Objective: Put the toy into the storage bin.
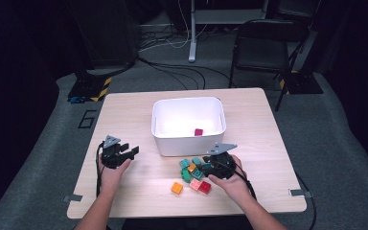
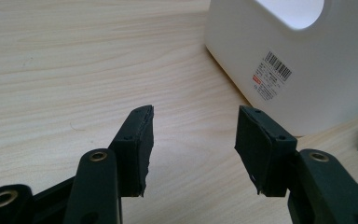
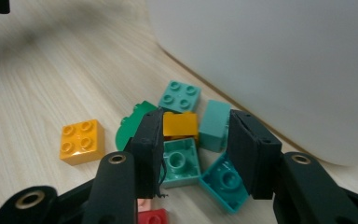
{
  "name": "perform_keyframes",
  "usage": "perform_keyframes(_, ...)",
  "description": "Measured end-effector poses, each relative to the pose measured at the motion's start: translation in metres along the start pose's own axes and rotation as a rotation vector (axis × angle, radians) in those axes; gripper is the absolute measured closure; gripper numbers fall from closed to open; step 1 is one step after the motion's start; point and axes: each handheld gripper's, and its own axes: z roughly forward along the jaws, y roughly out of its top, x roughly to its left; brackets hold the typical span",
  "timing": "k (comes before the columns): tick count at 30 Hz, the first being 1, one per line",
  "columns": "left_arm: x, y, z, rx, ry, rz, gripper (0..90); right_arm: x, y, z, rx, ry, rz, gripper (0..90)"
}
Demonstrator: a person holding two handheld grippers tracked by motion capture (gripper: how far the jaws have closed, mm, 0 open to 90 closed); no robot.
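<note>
A white bin (image 1: pixel 189 141) stands mid-table with a small magenta brick (image 1: pixel 198 132) inside. In front of it lies a heap of bricks (image 1: pixel 194 171): teal, orange, pink and red. My right gripper (image 1: pixel 203 168) is open and hovers low over the heap; in the right gripper view its jaws straddle an upturned teal brick (image 3: pixel 181 162) and an orange brick (image 3: pixel 180 124). A lone orange brick (image 3: pixel 81 141) lies left of them, seen from above as the orange brick (image 1: pixel 176 188). My left gripper (image 1: pixel 133 152) is open over bare wood, left of the bin (image 2: pixel 298 65).
The wooden table (image 1: pixel 124 110) has bare room on its left and far sides. A black folding chair (image 1: pixel 263 43) stands behind the table, with cables and a stand base on the floor. A green rounded piece (image 3: pixel 129 128) lies under the heap.
</note>
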Motion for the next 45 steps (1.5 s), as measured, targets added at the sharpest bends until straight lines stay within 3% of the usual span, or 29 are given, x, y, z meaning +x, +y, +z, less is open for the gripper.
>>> perform_keyframes(15,0.000,-0.001,-0.001,0.012,0.004,0.011,46.4,0.023,-0.003,0.028,0.022,0.071,-0.029,55.6)
perform_keyframes(31,0.008,-0.008,-0.013,0.000,0.039,-0.014,46.4,0.043,0.002,0.056,0.071,0.122,-0.112,55.1)
perform_keyframes(40,0.012,-0.012,-0.019,0.002,0.051,-0.027,46.5,0.045,0.007,0.068,0.085,0.106,-0.156,61.8)
perform_keyframes(45,0.013,-0.012,-0.021,0.001,0.055,-0.027,46.4,0.043,0.006,0.070,0.104,0.103,-0.153,65.7)
